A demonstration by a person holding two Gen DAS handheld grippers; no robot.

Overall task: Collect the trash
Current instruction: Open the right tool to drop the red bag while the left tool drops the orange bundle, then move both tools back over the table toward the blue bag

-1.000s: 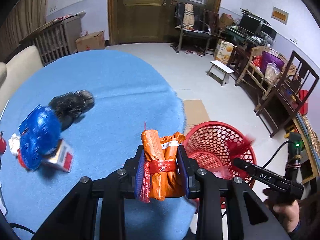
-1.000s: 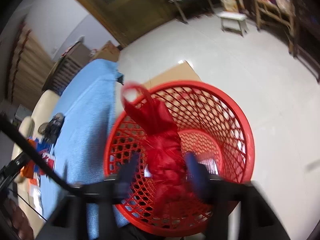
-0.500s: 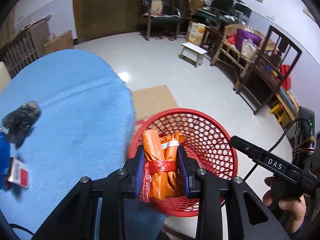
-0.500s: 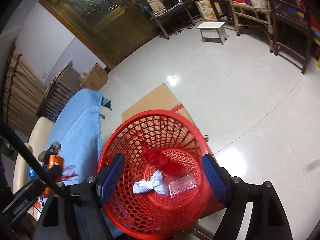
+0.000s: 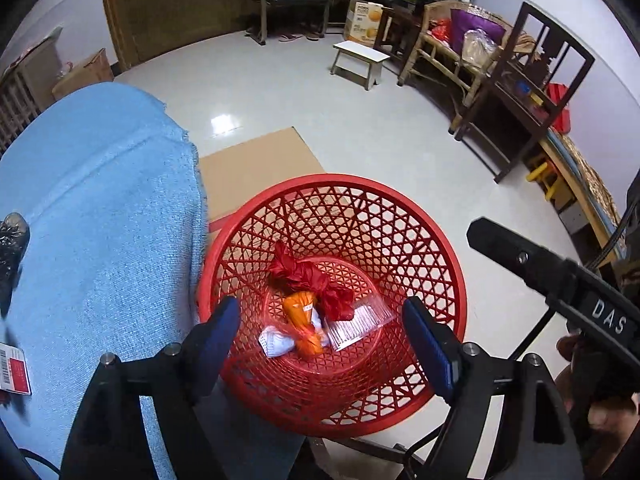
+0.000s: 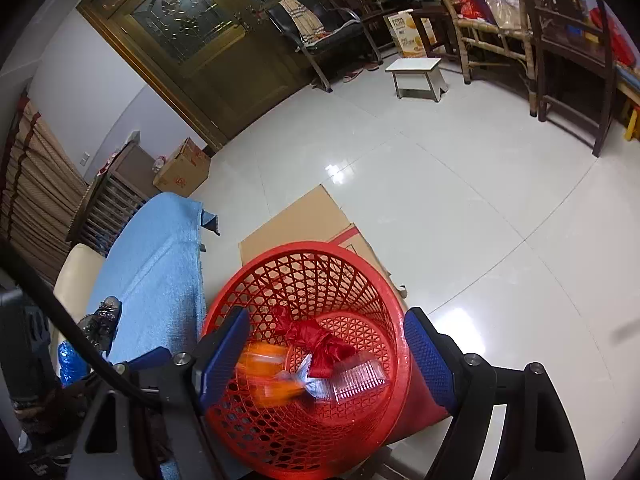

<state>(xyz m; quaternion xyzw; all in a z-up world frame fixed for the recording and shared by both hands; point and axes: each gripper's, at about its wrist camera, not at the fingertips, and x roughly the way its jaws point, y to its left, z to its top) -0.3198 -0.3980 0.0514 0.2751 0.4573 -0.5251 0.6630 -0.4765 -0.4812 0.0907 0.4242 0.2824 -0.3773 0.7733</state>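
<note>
Gaping wide and empty, both grippers' blue-padded fingers, left (image 5: pixel 322 330) and right (image 6: pixel 326 354), hover over the red plastic lattice basket (image 5: pixel 408 200). On its bottom lie an orange wrapped bundle (image 5: pixel 302 320), knotted red bag (image 5: pixel 310 276), and clear ribbed tray (image 5: pixel 358 320), beside the blue cloth-covered counter's edge (image 5: pixel 100 220).

White letters "DAS" on the black right gripper (image 5: pixel 608 316), other labels too small to read
</note>
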